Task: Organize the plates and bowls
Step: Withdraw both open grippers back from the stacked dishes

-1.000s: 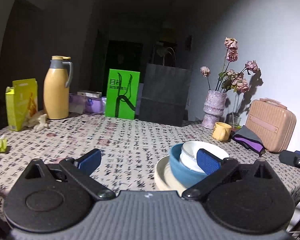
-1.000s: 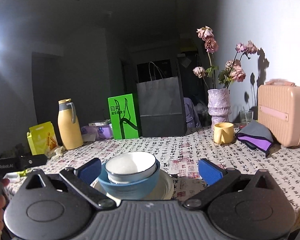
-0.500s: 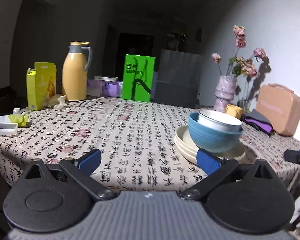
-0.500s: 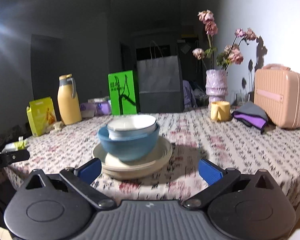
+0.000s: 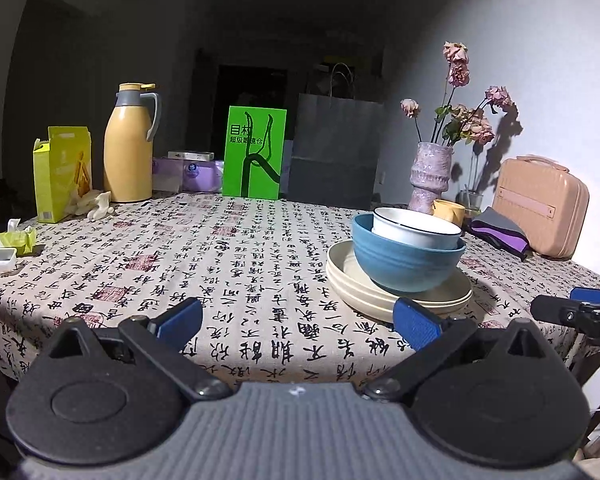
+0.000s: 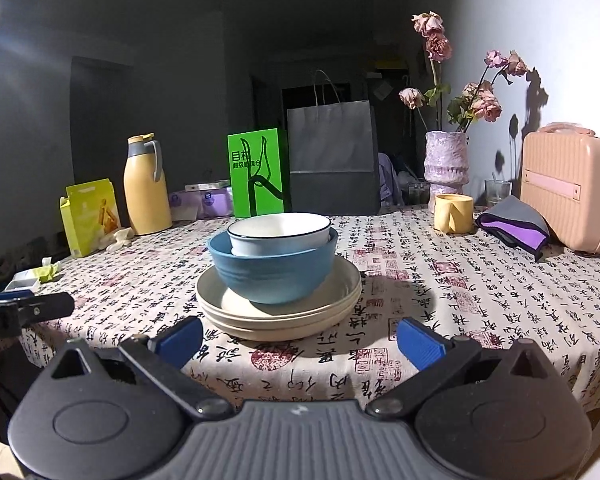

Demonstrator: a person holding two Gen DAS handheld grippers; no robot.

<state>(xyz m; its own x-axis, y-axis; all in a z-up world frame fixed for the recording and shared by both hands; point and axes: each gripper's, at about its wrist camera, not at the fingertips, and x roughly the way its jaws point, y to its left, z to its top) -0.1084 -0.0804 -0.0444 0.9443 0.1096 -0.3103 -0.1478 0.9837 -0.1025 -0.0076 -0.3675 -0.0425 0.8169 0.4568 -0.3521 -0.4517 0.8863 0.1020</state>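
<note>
Since both claws, left claw [image 5: 298, 322] and right claw [image 6: 300, 338], gape wide and empty, the stack at frame centre on the counter [image 6: 440, 292], white bowl [image 6: 278, 234] in blue bowl [image 6: 272, 272] on plates [image 6: 280, 312], looks rigid, breakable and slick; grip rims.

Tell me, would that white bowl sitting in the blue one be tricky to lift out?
Probably a little. The white bowl looks glazed, so likely slippery and breakable. It sits tilted inside the blue bowl, so it may rock when touched. Only its rim stands clear, so a tool would likely have to pinch there.
</note>
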